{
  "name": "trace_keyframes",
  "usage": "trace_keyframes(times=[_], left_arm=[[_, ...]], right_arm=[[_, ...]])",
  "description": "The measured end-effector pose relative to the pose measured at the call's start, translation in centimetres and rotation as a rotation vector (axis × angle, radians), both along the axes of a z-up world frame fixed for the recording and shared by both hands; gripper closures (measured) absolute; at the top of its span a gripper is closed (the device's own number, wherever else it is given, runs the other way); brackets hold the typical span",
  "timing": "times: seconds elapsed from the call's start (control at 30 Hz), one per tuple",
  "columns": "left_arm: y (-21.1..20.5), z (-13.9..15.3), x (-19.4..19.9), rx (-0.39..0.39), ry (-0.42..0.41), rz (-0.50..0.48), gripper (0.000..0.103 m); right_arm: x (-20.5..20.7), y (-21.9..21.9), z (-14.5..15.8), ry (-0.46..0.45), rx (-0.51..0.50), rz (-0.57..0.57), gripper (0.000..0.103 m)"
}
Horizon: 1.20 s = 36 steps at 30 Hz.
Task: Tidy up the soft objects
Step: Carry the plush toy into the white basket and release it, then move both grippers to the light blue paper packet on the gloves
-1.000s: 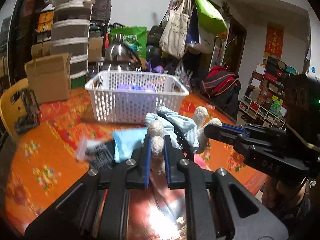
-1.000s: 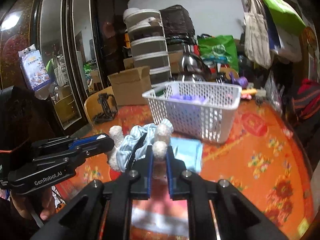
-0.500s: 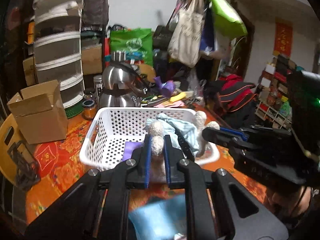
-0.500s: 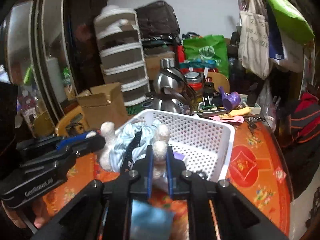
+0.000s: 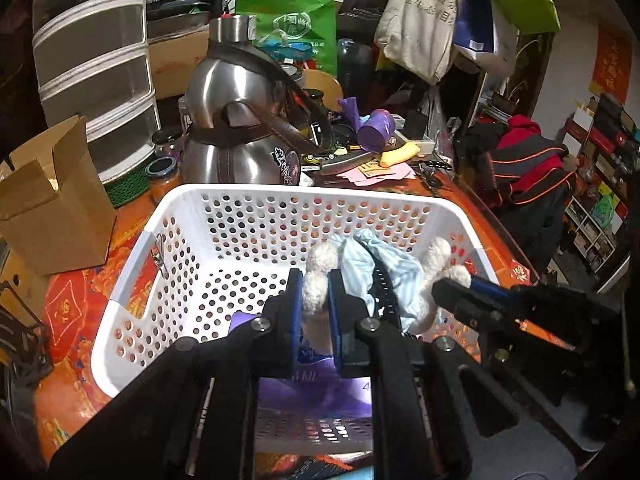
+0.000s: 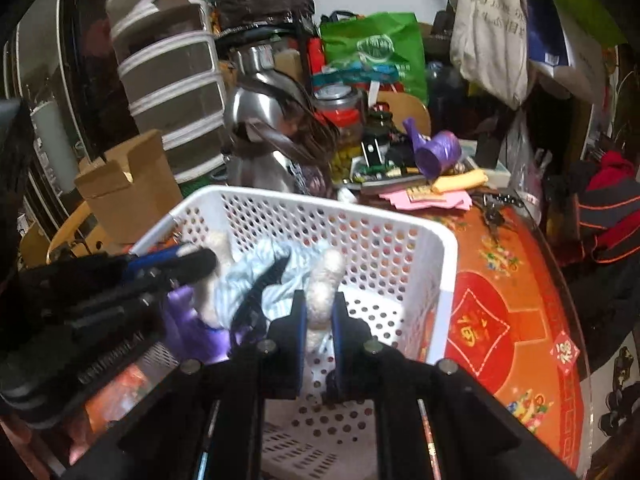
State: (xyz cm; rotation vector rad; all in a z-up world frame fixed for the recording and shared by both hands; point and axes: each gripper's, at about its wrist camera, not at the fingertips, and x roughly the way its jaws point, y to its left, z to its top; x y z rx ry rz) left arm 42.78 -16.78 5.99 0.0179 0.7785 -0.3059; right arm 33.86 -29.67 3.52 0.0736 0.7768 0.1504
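Over the white perforated basket (image 5: 188, 216), a plush toy in pale blue cloth (image 5: 362, 258) is pinched by left gripper (image 5: 314, 300) and right gripper (image 6: 319, 306); the left jaws have just been easing open.

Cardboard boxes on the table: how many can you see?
1. An open cardboard box stands left of the white basket, in front of the stacked drawers. More may hide in the clutter behind.

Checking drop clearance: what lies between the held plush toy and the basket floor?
A purple packet lies on the basket floor under the plush toy, seen in the left wrist view.
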Motion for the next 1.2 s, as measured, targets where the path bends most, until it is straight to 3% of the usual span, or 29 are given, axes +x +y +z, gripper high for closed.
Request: trace_keyframes(times=[0.07,0.1,0.17,0.23,0.33,0.47,0.63,0.87,1.07,1.2], left_arm=[[0.1,-0.2,0.1,0.008,-0.008,0.023,0.066],[0.3,-0.2,-0.1,0.014,-0.016,0.036,0.060],[0.7,-0.2,-0.5,0.026,-0.037,0.046,0.039],[1.3,-0.4,-0.8,0.040,-0.049,0.059,0.033],[2.9,-0.3,-0.9,0.015,-0.038,0.083,0.023],[5.2,-0.3,-2.2,-0.028,-0.025,0.085,0.022],[7.9,0.8,-7.6,0.014,-0.094,0.082,0.014],[11.5,0.4,-14.4,0.021,-0.067,0.105,0.013],[12.6,-2.2,-20.5,0.020,-0.021,0.075,0.013],[12.1,-5.8,-22.5,-0.015,0.038,0.048,0.013]], right_arm=[[-0.3,-0.4,-0.1,-0.008,0.023,-0.011,0.092],[-0.5,-0.4,0.1,-0.021,0.021,-0.012,0.088],[-0.8,-0.2,0.5,-0.034,-0.014,-0.019,0.079],[-1.0,-0.4,0.6,-0.033,-0.015,-0.027,0.050],[-1.4,-0.8,0.8,-0.038,-0.014,-0.048,0.044],[-3.0,-1.2,1.3,-0.052,0.002,-0.042,0.044],[-6.6,-0.7,1.6,-0.067,0.023,-0.012,0.044],[-13.0,0.7,0.5,-0.063,0.058,0.044,0.042],[-17.6,1.0,-2.7,-0.021,0.128,0.069,0.039],[-18.3,1.2,-6.1,0.053,0.152,0.104,0.039]])
